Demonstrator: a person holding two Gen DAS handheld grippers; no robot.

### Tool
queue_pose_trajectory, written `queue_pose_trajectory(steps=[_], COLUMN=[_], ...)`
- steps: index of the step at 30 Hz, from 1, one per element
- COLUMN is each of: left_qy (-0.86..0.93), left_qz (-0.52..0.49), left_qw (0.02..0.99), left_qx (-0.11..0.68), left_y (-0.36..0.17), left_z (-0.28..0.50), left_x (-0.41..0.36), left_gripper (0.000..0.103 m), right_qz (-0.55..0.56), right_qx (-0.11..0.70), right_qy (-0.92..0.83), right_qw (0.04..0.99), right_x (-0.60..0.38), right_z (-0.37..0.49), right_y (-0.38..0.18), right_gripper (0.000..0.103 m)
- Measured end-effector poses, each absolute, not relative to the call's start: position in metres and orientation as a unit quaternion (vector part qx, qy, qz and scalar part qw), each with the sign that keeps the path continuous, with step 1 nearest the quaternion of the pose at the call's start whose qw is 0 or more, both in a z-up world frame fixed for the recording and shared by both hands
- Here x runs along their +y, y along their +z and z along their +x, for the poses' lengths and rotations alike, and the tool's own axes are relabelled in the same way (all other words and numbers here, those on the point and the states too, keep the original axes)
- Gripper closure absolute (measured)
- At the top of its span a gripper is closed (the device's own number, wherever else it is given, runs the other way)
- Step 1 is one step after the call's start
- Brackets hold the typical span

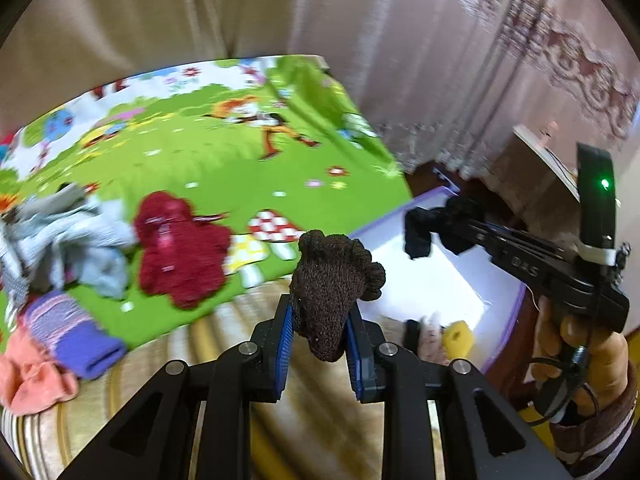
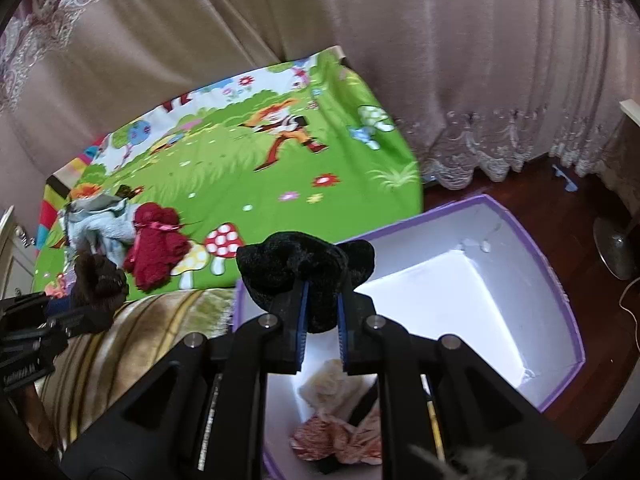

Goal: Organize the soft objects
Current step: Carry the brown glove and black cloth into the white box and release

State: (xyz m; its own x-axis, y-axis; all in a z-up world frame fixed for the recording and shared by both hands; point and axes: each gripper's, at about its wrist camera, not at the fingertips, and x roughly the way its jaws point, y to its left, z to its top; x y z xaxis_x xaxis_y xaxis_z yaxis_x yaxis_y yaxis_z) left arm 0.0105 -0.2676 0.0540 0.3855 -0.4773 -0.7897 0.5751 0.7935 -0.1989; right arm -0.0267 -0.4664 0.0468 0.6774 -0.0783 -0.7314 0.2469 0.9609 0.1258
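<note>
Left wrist view gives us the dark brown knitted glove [image 1: 334, 292] first: our left gripper [image 1: 320, 336] has its blue pads [image 1: 283, 344] pressed in on it from both sides, the jaws standing only a little way apart, with the glove's stubby fingers sticking up past the tips. It hangs over the edge of a striped beige blanket [image 1: 224, 364], close to the near corner of the purple-rimmed white box [image 1: 460, 280].

From the right wrist camera we see our right gripper [image 2: 322, 312] nearly closed on a black velvety soft piece [image 2: 304, 264], which bulges out on both sides above the tips. It is held over the near left corner of the box [image 2: 480, 288]. Inside the box, below the gripper, lie a cream fluffy item [image 2: 332, 384] and a pink patterned cloth [image 2: 344, 440]. The left view also shows something yellow [image 1: 458, 338] in the box.

Further out, on the green cartoon play mat [image 1: 224, 168], a dark red knitted item [image 1: 180, 252] lies just beside a pale blue-grey heap of cloth [image 1: 76, 236]. Nearer the left edge lie a purple and pink striped piece [image 1: 76, 332] and a salmon cloth [image 1: 32, 376]. Pinkish curtains [image 2: 440, 60] hang behind the mat.
</note>
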Motion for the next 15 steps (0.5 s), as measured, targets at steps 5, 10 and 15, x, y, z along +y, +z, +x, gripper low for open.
queue_pose_trajectory(steps=[5, 10, 15], left_qy=[-0.344, -0.37, -0.366], left_qz=[0.066, 0.066, 0.05], left_qw=[0.821, 0.811, 0.805], left_qx=[0.451, 0.448, 0.465], left_y=[0.055, 0.055, 0.047], left_z=[0.005, 0.005, 0.011], left_x=[-0.297, -0.317, -0.317], left_gripper=[0.078, 0.063, 0.052], right_qz=[0.115, 0.123, 0.133], right_qx=[0.385, 0.383, 0.378], right_qy=[-0.116, -0.131, -0.137], right_qw=[0.908, 0.906, 0.906], right_x=[-0.485, -0.498, -0.504], right_z=[-0.036, -0.04, -0.045], right_y=[0.046, 0.046, 0.044], right_gripper=[0.087, 0.079, 0.046])
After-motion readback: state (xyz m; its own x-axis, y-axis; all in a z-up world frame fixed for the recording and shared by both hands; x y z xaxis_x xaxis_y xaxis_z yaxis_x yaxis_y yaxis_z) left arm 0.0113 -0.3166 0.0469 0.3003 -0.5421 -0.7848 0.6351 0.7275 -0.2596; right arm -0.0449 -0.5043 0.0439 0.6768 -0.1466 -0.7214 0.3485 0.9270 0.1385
